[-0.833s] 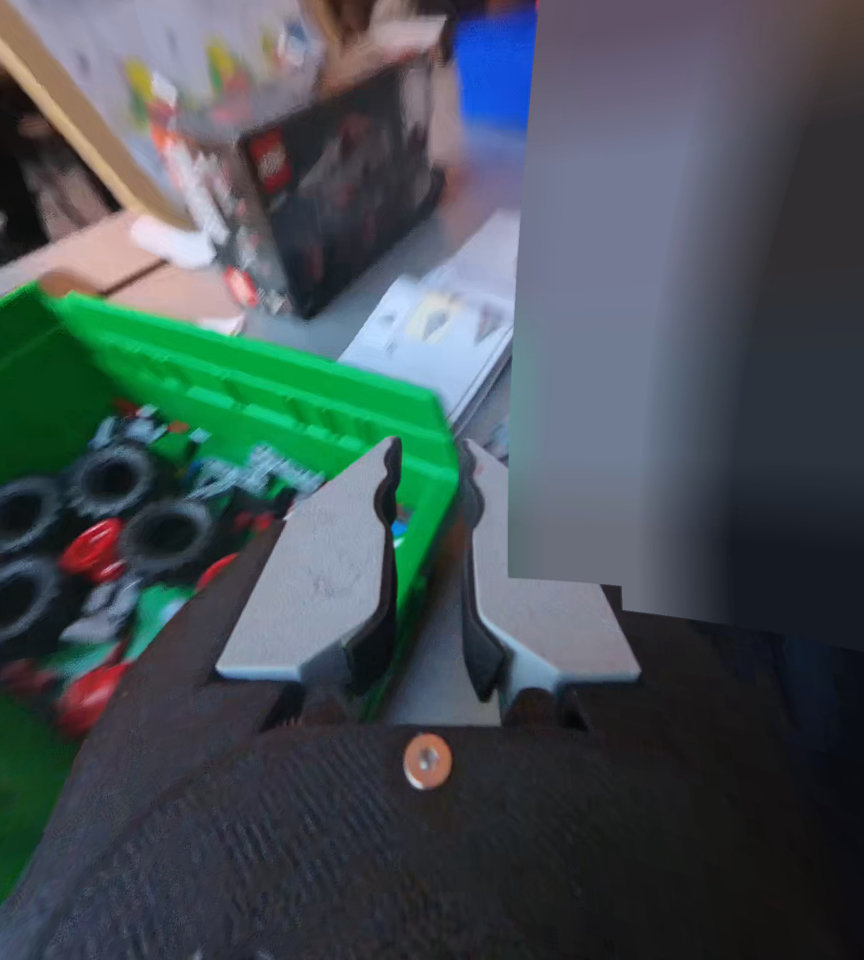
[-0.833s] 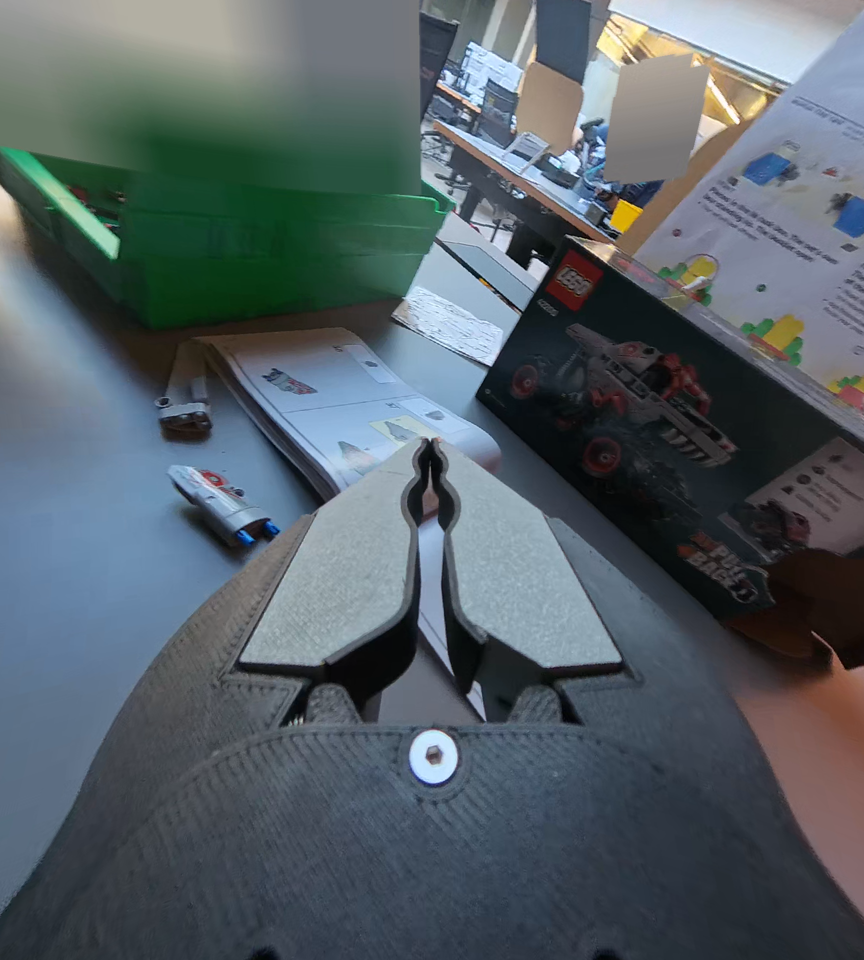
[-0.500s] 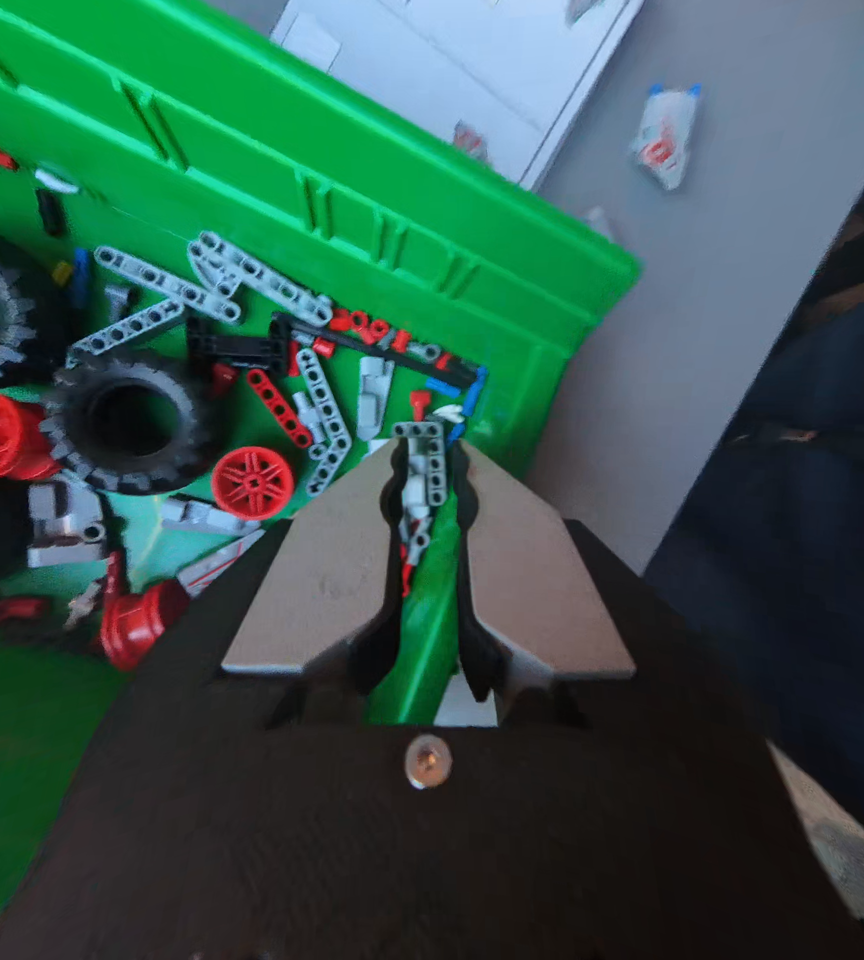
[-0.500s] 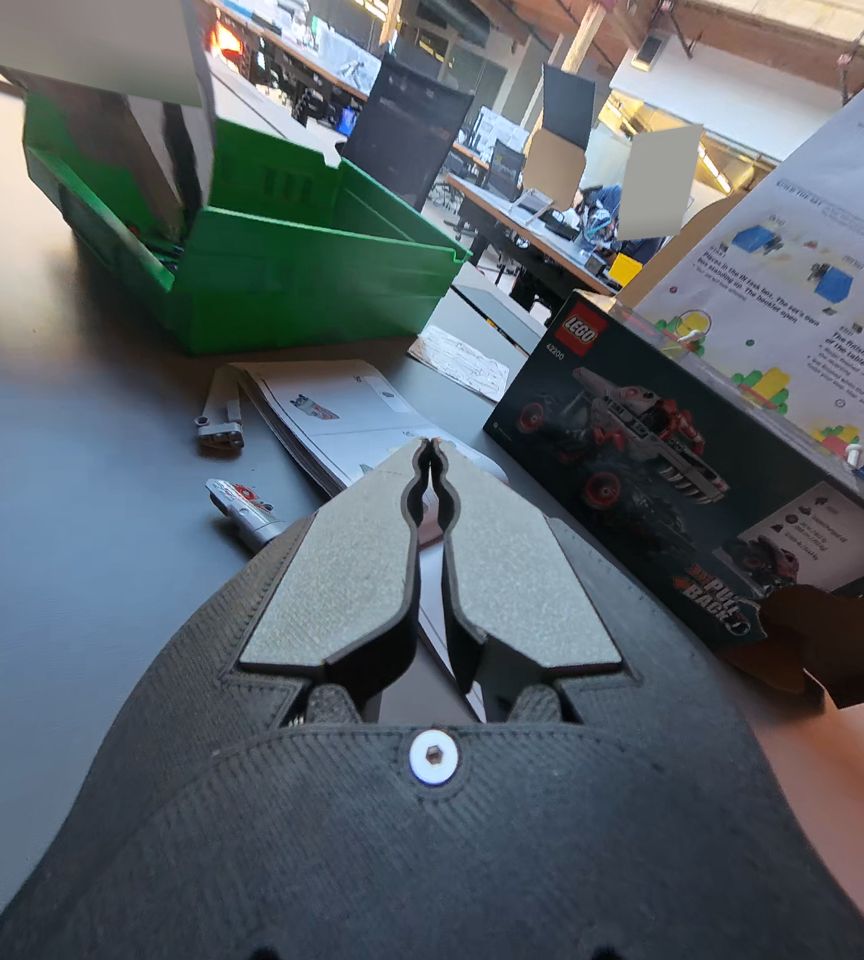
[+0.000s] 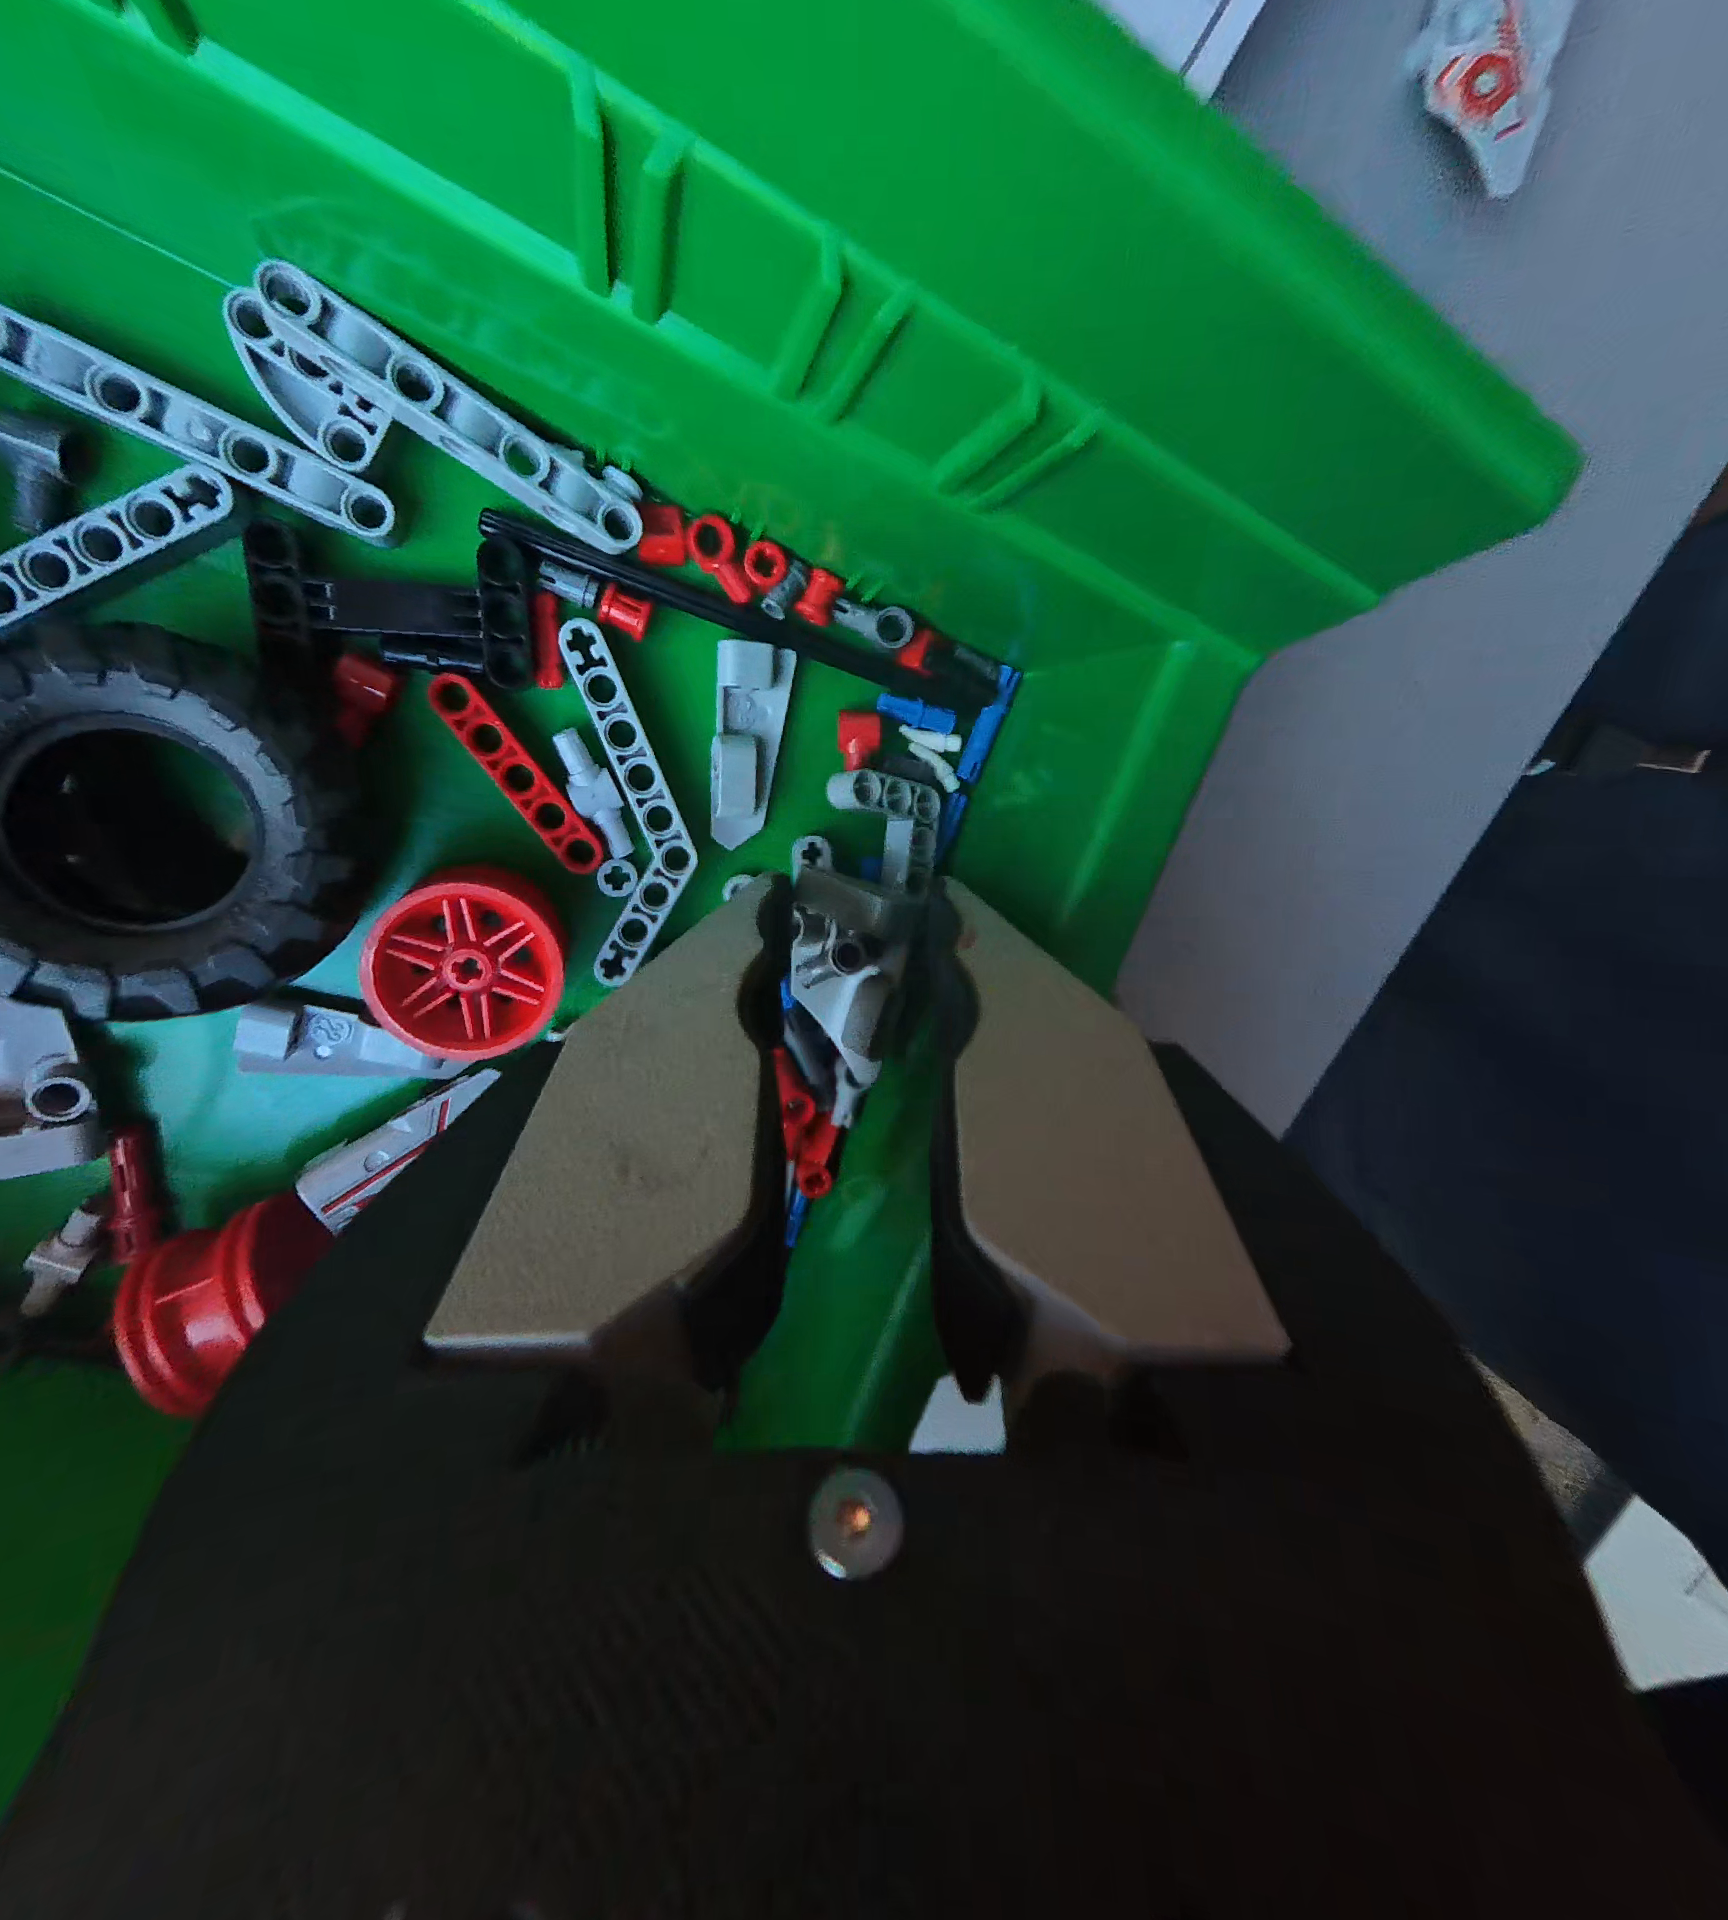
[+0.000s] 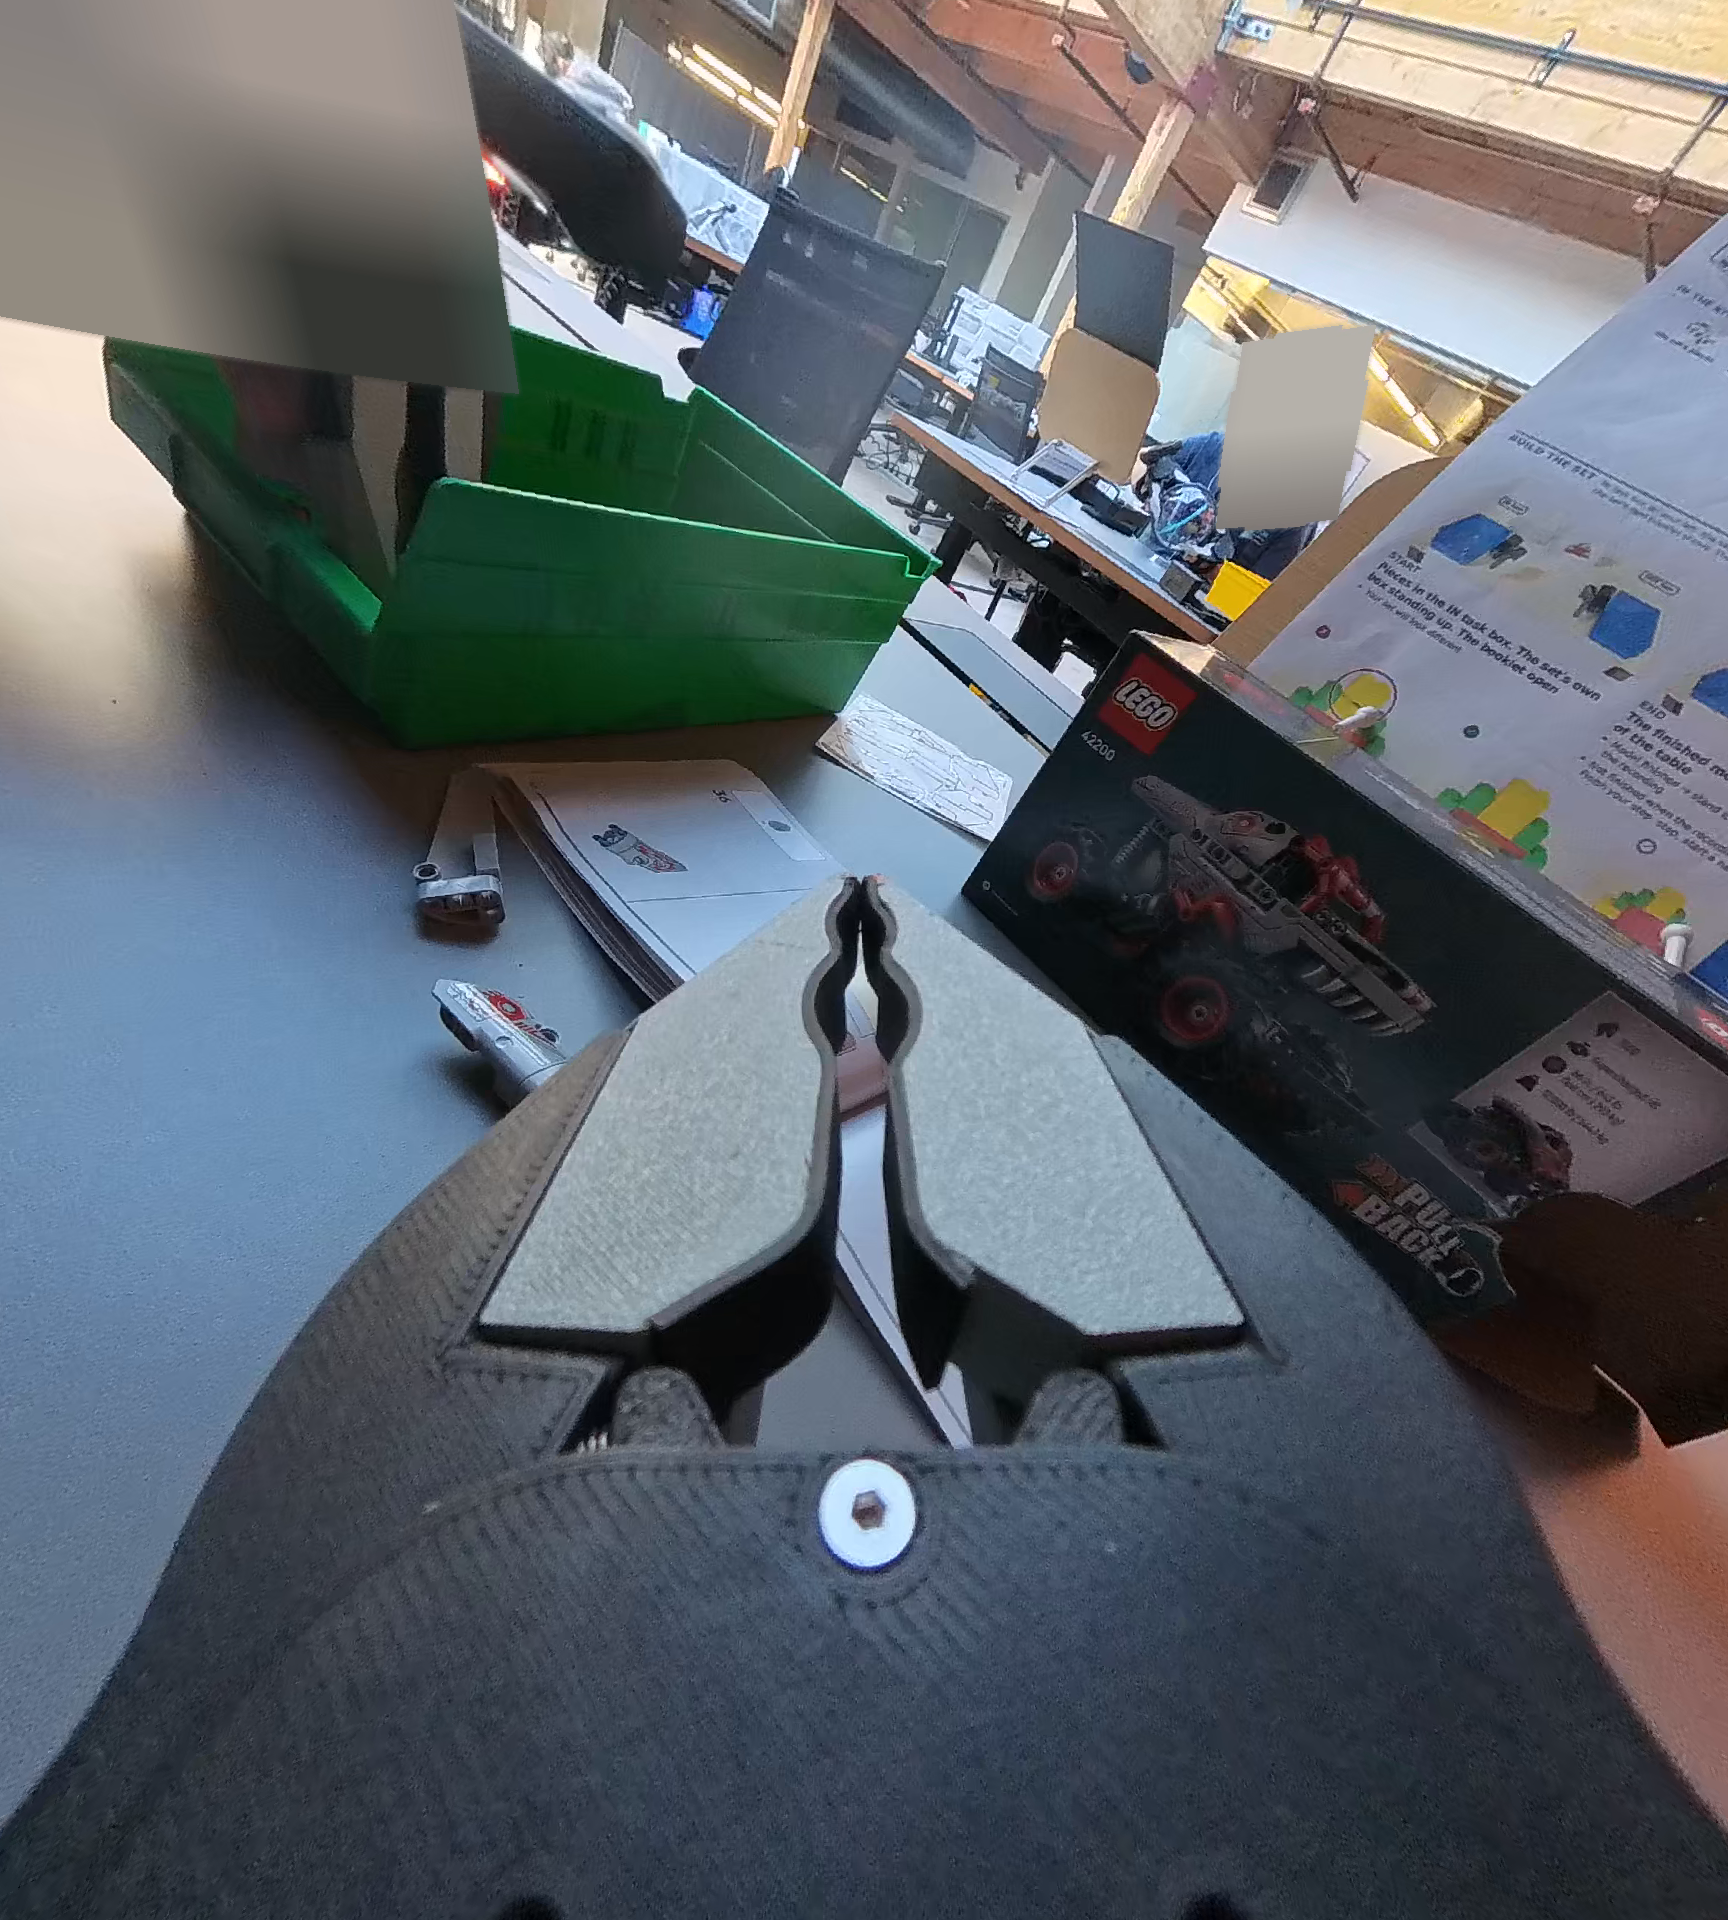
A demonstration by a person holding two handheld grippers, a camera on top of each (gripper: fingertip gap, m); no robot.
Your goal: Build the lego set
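Parts (image 5: 844, 961) lie between parted left fingers (image 5: 652, 1122) — unclamped.

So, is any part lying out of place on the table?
Yes. Two small subassemblies lie outside the green bin on the grey table: a grey one by the instruction booklet and a grey-and-red one nearer the right hand-held gripper.

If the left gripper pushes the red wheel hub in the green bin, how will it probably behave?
The red wheel hub lies flat on its face, so it should slide rather than roll. It looks like hard, light plastic, so probably stiff. Tipped onto its round rim, it might roll toward the black tyre.
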